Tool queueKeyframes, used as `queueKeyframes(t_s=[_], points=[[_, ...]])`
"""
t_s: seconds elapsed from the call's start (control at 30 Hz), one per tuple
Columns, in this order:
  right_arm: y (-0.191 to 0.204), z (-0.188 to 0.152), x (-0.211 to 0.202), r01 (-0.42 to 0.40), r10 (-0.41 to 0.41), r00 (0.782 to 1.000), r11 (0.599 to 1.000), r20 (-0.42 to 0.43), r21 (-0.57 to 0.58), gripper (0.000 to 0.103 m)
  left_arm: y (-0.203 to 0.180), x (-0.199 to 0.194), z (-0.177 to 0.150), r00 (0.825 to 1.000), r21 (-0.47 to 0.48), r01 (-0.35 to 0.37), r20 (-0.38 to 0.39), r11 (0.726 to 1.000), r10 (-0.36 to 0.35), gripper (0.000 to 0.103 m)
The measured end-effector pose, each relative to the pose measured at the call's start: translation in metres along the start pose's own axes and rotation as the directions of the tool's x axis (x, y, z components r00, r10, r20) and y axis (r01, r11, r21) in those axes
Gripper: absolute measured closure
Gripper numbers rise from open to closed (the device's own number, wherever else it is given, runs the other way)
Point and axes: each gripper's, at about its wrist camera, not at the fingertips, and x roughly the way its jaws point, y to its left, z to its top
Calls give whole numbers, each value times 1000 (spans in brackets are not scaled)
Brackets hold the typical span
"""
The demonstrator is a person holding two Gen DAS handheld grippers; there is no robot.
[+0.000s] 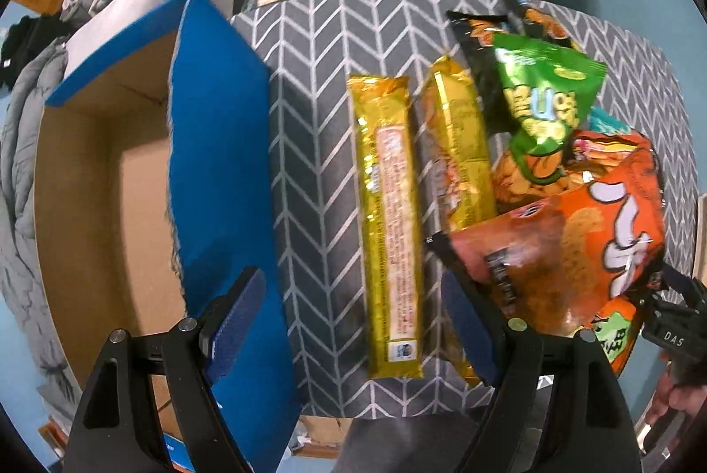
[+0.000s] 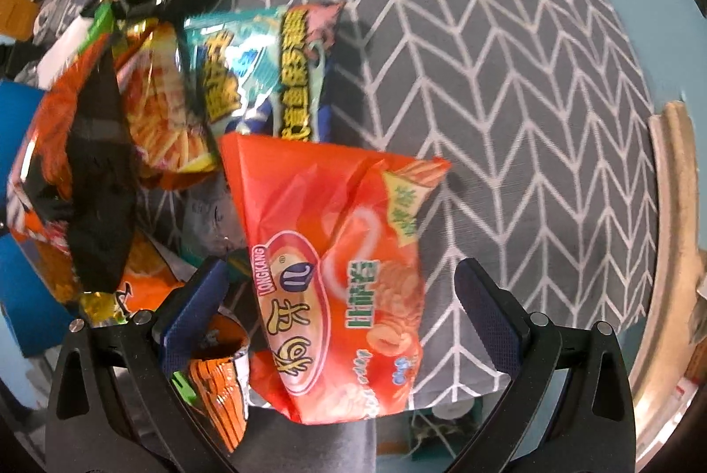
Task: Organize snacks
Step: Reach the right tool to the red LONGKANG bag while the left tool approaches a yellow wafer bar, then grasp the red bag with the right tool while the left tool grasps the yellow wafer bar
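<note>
Left claw, spread, is straddling the long gold foil-wrapped biscuit pack at 12 o'clock for pickup; right claw, also spread, is bracketing the orange crinkled snack bag; blue-flapped cardboard box is waiting at 9 o'clock.

The table cloth is dark grey with a white herringbone line pattern. The long foil wrapper is shiny gold with a pale pink label strip. The crinkled snack bag is bright green with yellow letters. The cardboard box is blue outside and plain brown inside. The glossy plastic snack bag is orange-red with a green text patch. The teal snack packet carries yellow letters.
</note>
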Motion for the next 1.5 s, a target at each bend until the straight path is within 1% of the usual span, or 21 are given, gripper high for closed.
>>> queueKeyframes(t_s=[0.07,0.17,0.33,0.43,0.53,0.57,0.63,0.7,0.73,0.8,0.9,0.97,1.0,1.07,1.13,1.2,1.27,1.3,1.43,1.5], points=[[5,-2,5,4,-4,1000,1000,-11,-9,2,6,3,-2,1000,-16,-4,-5,1000,4,20],[11,-2,11,8,-8,1000,1000,-20,-14,2,14,5,-6,1000,-24,17,-5,1000,-17,20],[17,7,27,26,-26,999,1000,-22,-10,2,23,10,-11,1000,-25,-6,1,1000,6,20],[2,12,25,33,-33,999,999,-27,-3,2,33,11,-12,1000,-32,-7,13,999,7,20],[-6,9,27,46,-47,999,999,-21,-15,3,36,10,-12,999,-26,26,26,999,-25,20],[-7,9,28,55,-55,998,998,-21,-25,4,33,12,-11,999,-16,33,25,999,-32,20],[-11,5,31,84,-85,996,995,-16,-57,9,27,16,-9,1000,5,20,11,1000,-20,20],[-12,4,30,104,-105,994,991,-8,-85,18,22,21,-9,1000,17,19,3,1000,-19,20],[-11,3,29,104,-105,994,990,-5,-90,20,20,24,-9,1000,21,17,1,1000,-17,20],[-16,3,27,96,-96,995,992,5,-84,30,12,26,-11,1000,32,12,4,999,-12,19],[-25,3,23,84,-84,996,995,10,-58,38,4,26,-14,1000,45,-15,21,999,14,15],[-34,4,21,89,-88,996,996,20,-29,40,1,28,-14,999,51,-30,27,998,28,14],[-37,4,20,93,-93,995,995,21,-20,42,-3,27,-12,999,54,-30,21,998,29,15],[-43,5,17,98,-97,995,995,25,-6,43,-6,21,-7,1000,55,3,19,998,-4,16],[-48,6,13,98,-98,994,995,38,3,44,-10,17,-5,999,57,-2,39,998,-1,16],[-53,7,9,96,-96,994,995,50,4,45,-13,22,-1,1000,60,-16,26,998,14,16],[-55,7,7,96,-96,994,995,57,7,45,-12,32,2,1000,49,-10,-4,999,11,16],[-54,15,1,98,-98,994,995,54,9,45,-11,40,6,1000,41,-8,-12,999,8,16],[-58,22,1,99,-99,994,995,50,4,45,-7,52,10,1000,16,17,-21,1000,-16,16],[-49,27,-2,102,-102,994,995,49,3,45,-4,59,12,1000,6,12,-24,1000,-12,17]])
